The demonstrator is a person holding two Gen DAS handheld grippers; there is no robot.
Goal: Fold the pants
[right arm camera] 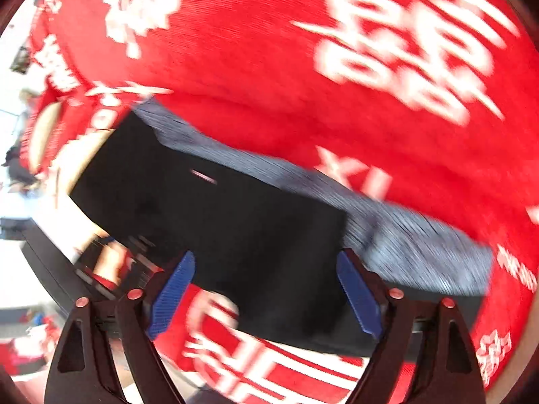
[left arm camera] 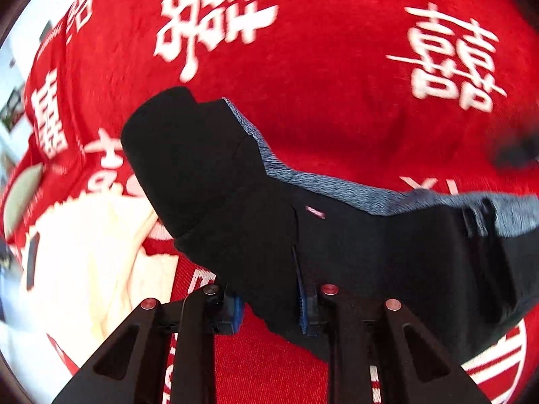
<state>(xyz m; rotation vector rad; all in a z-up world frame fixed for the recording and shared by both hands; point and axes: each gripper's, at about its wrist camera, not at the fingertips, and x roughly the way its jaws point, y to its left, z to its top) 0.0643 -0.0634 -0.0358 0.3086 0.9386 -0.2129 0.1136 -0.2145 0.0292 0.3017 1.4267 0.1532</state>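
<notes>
Black pants (left arm camera: 235, 181) with a grey-blue waistband (left arm camera: 337, 188) lie folded on a red cloth with white characters (left arm camera: 320, 84). My left gripper (left arm camera: 269, 309) sits at the pants' near edge; its blue pads (left arm camera: 303, 306) are apart with black fabric draped between them. In the right wrist view the pants (right arm camera: 219, 222) lie flat, waistband (right arm camera: 404, 239) at the far side. My right gripper (right arm camera: 266, 296) is open, its blue pads (right arm camera: 171, 293) spread wide above the near edge, holding nothing.
A cream garment (left arm camera: 87, 262) lies left of the pants on the red cloth. The cloth's left edge (left arm camera: 30, 77) drops to a pale floor. The right wrist view is motion-blurred; dark items (right arm camera: 37, 252) sit at its left.
</notes>
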